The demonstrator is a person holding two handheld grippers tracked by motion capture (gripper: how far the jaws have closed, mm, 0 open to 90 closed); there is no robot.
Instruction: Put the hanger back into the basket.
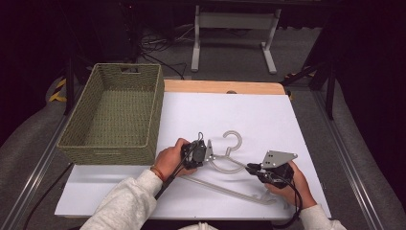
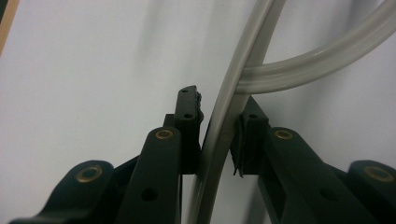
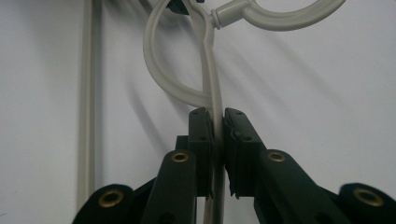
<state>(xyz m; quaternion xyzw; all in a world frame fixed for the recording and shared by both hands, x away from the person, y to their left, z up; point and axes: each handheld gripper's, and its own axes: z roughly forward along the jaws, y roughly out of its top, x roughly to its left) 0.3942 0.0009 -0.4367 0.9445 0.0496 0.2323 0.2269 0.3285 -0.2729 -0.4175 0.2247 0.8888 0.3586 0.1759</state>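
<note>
A pale grey plastic clothes hanger [image 1: 225, 190] lies flat on the white table top [image 1: 268, 115], its hook [image 1: 233, 139] pointing away from me. My left gripper [image 1: 209, 157] is at the hanger's left shoulder beside the neck. In the left gripper view its jaws [image 2: 217, 126] are shut on the curved arm [image 2: 219, 126], which runs up between them. My right gripper [image 1: 249, 166] holds the right shoulder. In the right gripper view the pads [image 3: 215, 126] press on the thin arm [image 3: 212, 88] just below the neck loop.
A green woven basket [image 1: 110, 146] stands at the table's left, its near wall close to my left hand. A wooden strip [image 1: 225, 86] edges the far side. Behind the table is a white metal stand [image 1: 234, 21] on the floor.
</note>
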